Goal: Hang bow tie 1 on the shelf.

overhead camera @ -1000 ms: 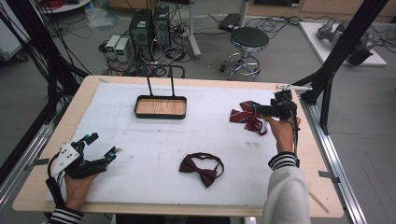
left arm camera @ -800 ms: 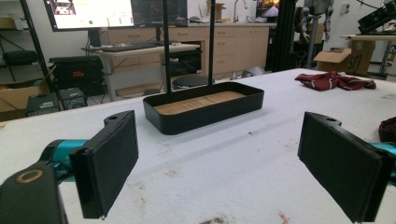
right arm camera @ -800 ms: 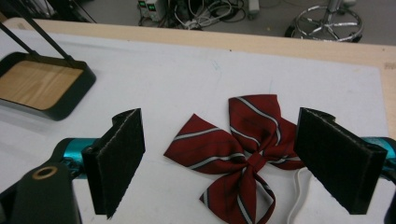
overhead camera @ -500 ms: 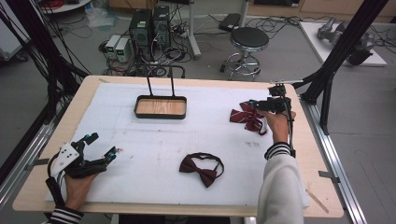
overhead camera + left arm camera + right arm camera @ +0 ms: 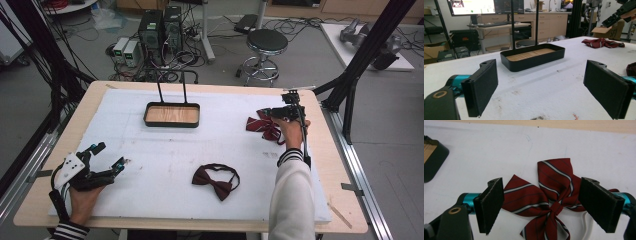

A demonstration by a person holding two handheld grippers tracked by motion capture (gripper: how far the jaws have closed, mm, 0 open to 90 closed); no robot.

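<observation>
Your right claw (image 5: 541,205) has its jaws wide, just been closing a bit, straddling the striped red bow tie (image 5: 544,195) on the white surface (image 5: 499,150), pads not touching yet. Left claw (image 5: 549,85) sits open.

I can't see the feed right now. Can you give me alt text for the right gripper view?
The right gripper has its jaws open on either side of a red striped bow tie lying on the white mat; they have just been closing, with the knot between them, not yet pinched. A black tray's corner sits at upper left.
</observation>
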